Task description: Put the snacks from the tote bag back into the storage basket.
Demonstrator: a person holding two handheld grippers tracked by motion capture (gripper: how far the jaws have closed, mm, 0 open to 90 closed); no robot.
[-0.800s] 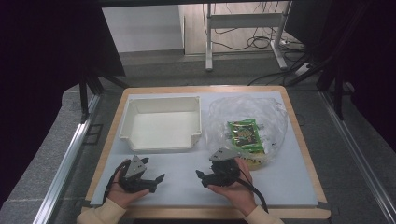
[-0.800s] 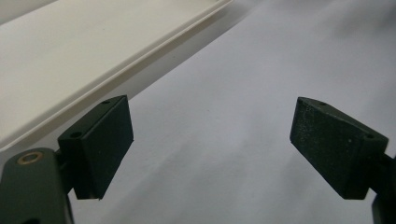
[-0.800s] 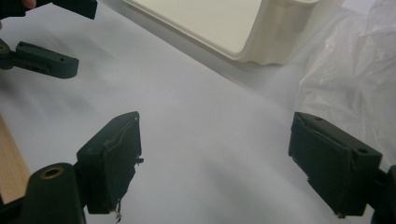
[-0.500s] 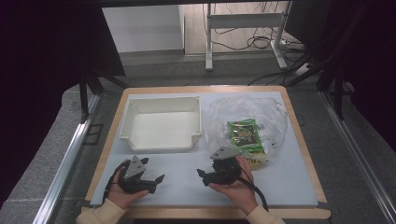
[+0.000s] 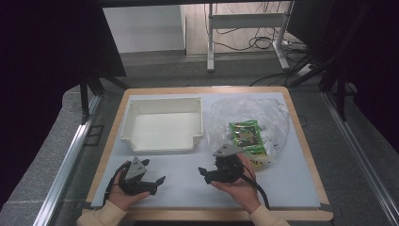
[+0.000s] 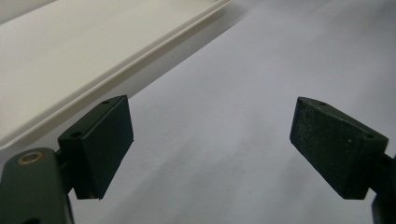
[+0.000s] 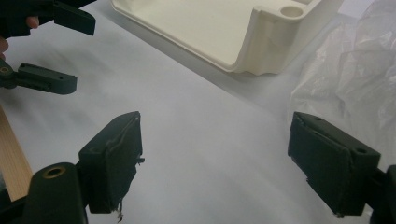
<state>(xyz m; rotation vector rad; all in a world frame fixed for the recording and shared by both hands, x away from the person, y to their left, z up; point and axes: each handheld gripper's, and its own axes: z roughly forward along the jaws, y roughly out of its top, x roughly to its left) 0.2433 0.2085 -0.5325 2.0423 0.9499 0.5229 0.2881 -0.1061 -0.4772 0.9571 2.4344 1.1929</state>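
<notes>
A white tray sits at the back left of the white mat. To its right lies a crumpled clear plastic bag with a green packet inside. My left gripper rests low on the mat in front of the tray, open, nothing between its jaws. My right gripper sits just left of the bag's near corner, pointing left toward the other gripper, open and holding nothing. In the right gripper view the tray corner and the bag lie ahead.
The mat lies on a wooden-rimmed table. Bare mat stretches between the two grippers and along the front right. In the right gripper view the left gripper shows at the upper left, near the wooden edge.
</notes>
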